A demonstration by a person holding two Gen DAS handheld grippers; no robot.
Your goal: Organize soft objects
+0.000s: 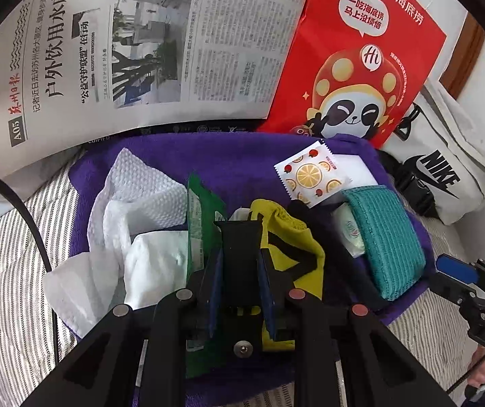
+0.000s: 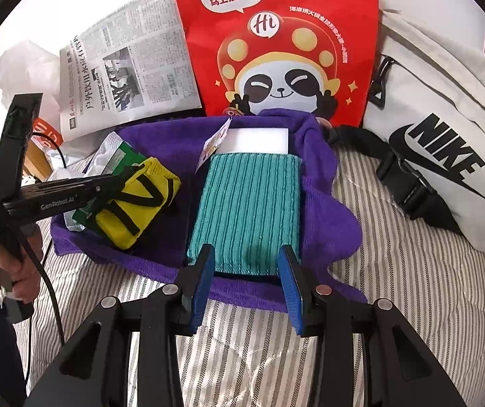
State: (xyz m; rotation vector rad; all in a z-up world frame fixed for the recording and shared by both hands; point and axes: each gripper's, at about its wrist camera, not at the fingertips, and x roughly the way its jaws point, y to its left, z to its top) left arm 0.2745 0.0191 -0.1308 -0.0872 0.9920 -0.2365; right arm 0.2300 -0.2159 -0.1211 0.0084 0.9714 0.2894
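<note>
- My left claw (image 1: 239,271) is pinching the yellow pouch (image 2: 137,203); the right-wrist view shows its tips clamped on the pouch's near corner, low over the purple towel (image 2: 330,210).
- My right claw (image 2: 247,288) is spread, nothing between the pads; the teal pad (image 2: 246,210) lies just ahead of the tips, flat on the towel, and I can't tell if they touch it.
- Green packet (image 1: 205,217) sits under and to the left of my left claw, crumpled white tissues (image 1: 140,210) further left.
- Fruit-print sachet (image 1: 313,173) and a white block (image 2: 256,140) lie beyond the teal pad, near the red panda bag (image 2: 276,51).
- Newspaper (image 1: 140,51) and white Nike bag (image 2: 446,156) lie at the far side of the striped bed (image 2: 395,288).
- Progress, my guess: early to middle. Soft things are gathered on the towel but loose and unsorted; pouch is in hand, and the teal pad, tissues and sachet are left to place.
</note>
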